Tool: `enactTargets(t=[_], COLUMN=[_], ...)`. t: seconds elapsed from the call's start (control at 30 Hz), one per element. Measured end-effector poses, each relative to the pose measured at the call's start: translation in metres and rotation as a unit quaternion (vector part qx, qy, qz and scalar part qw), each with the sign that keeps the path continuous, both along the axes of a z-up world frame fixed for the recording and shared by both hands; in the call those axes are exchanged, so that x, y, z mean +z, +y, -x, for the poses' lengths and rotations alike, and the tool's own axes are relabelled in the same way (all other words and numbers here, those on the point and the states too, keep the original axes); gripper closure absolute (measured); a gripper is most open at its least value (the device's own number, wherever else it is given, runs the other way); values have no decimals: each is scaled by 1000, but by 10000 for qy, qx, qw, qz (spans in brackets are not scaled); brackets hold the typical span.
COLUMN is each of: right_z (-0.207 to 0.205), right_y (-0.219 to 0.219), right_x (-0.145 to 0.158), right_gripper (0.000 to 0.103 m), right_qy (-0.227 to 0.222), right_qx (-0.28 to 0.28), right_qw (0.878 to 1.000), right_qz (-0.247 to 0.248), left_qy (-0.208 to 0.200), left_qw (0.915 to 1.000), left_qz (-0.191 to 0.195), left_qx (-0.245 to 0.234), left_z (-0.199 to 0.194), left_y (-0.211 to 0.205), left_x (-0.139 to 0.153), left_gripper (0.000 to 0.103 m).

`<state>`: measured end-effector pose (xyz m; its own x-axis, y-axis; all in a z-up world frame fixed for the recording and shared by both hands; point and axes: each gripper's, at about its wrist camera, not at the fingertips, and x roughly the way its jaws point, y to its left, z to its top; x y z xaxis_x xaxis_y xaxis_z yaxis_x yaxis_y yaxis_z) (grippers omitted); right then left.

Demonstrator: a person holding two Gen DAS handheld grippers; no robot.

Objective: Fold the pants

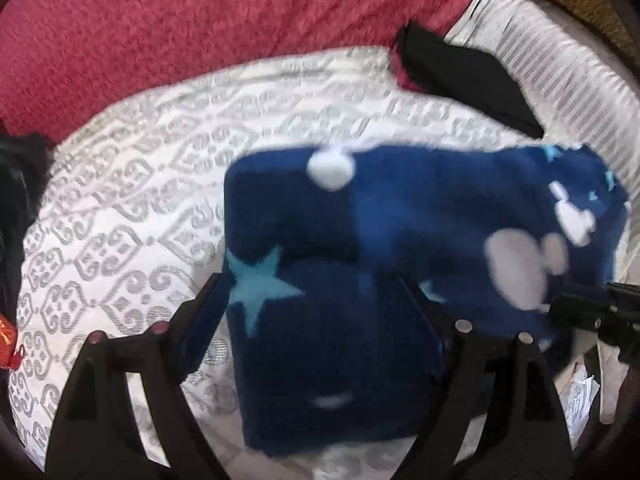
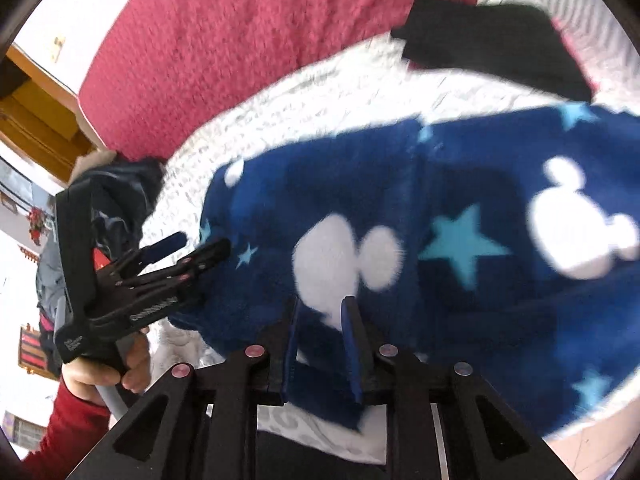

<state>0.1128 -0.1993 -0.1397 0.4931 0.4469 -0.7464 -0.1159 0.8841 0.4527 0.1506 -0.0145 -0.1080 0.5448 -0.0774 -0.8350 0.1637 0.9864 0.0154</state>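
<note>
Blue fleece pants with white heads and pale stars, already doubled into a thick bundle, lying on the patterned white bed cover with a red blanket behind and a black cloth near the far end. Long axis running left to right across both views. Left hand-held gripper at the left end of the bundle, fingers set fairly wide with a fold of fleece between them; whether really pinched or only straddled, hard to tell through the blur. Right hand-held gripper at the near edge, fingers narrow and closed on the fleece edge. Bundle directly ahead of both, touching both. Probably next fold to go along the long axis, left end carried toward the right; left one nearer to that end.
</note>
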Motion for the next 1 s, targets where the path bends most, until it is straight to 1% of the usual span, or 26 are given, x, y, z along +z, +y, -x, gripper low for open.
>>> enactTargets(t=[0.03,0.1,0.13,0.2,0.27,0.33,0.37,0.43,0.5,0.6,0.67,0.8,1.0], right_z=[7,21,28,40,53,65,69,75,77,80,73,66,50], right_y=[-10,-38,-56,-95,-137,-162,-171,-180,-191,-208,-213,-221,-227], right_x=[6,14,17,20,21,22,24,27,23,13,5,-7,-23], right_gripper=[74,48,45,43,42,42,42,42,39,36,35,34,33], right_qy=[-85,-128,-212,-301,-231,-225,-253,-297,-280,-209,-143,-33,113], right_qx=[-127,-521,-776,-1292,-1936,-2405,-2513,-2635,-2698,-2789,-2860,-2899,-2884], right_qw=[9998,9979,9960,9908,9803,9683,9643,9587,9568,9567,9558,9558,9568], right_qz=[92,352,376,270,322,635,796,1031,1051,808,665,485,346], left_qy=[-59,-175,-222,-252,-241,-181,-127,-24,105,228,293,342,393], left_qw=[10000,9997,9993,9984,9971,9960,9953,9942,9931,9920,9914,9905,9903], left_qz=[38,132,184,213,105,2,-47,-52,-54,-69,-75,-124,-189], left_qx=[-25,-141,-243,-463,-708,-874,-960,-1077,-1164,-1243,-1274,-1322,-1321], left_z=[3,8,11,15,18,18,18,18,17,18,17,14,8], left_y=[-2,-13,-22,-40,-65,-84,-96,-111,-125,-139,-143,-146,-149], left_x=[7,20,26,31,30,24,19,11,2,-7,-10,-15,-23], left_gripper=[19,19,18,18,18,18,18,18,18,18,18,18,18])
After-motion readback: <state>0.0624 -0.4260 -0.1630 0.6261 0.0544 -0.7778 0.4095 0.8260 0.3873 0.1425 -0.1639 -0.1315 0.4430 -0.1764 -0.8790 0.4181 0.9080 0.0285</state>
